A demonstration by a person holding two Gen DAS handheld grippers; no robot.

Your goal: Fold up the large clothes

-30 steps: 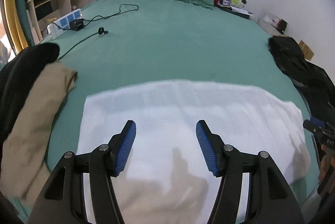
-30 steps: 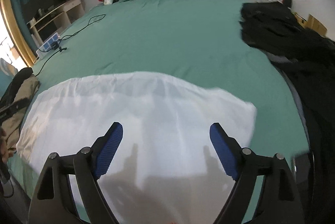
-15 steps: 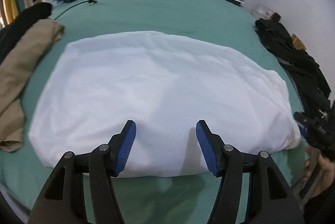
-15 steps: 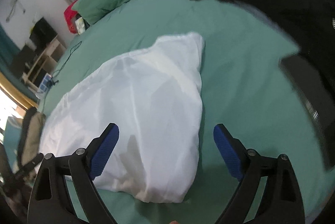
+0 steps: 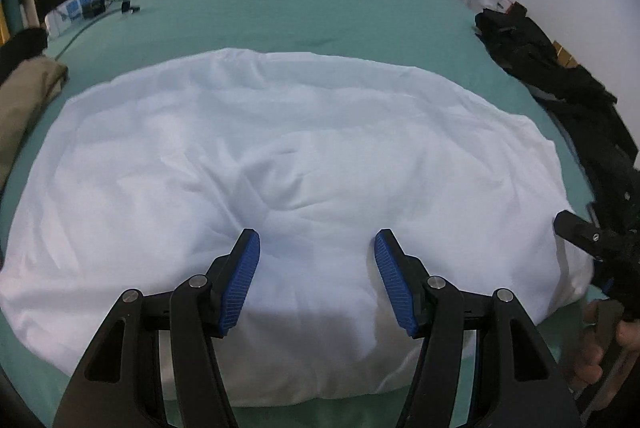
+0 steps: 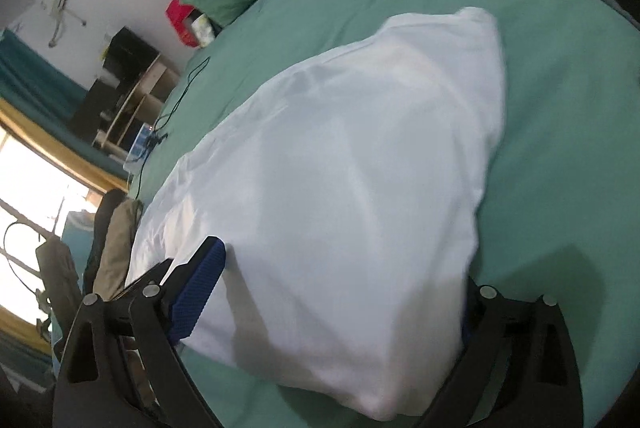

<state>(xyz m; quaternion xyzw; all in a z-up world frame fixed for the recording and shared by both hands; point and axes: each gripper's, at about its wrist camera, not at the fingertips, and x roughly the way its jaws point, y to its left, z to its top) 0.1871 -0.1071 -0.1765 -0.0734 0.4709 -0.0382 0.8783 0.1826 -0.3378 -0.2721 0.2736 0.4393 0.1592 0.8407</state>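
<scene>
The left tool (image 5: pixel 317 278) hangs open over the near middle of the white garment (image 5: pixel 288 163), gripping nothing. The right tool (image 6: pixel 340 292), its jaws having just been opening, straddles the garment's near right end unclamped. The garment lies spread on the green bed (image 5: pixel 304 15). Judged: regrasping for the next fold; each tool must pinch a near edge.
</scene>
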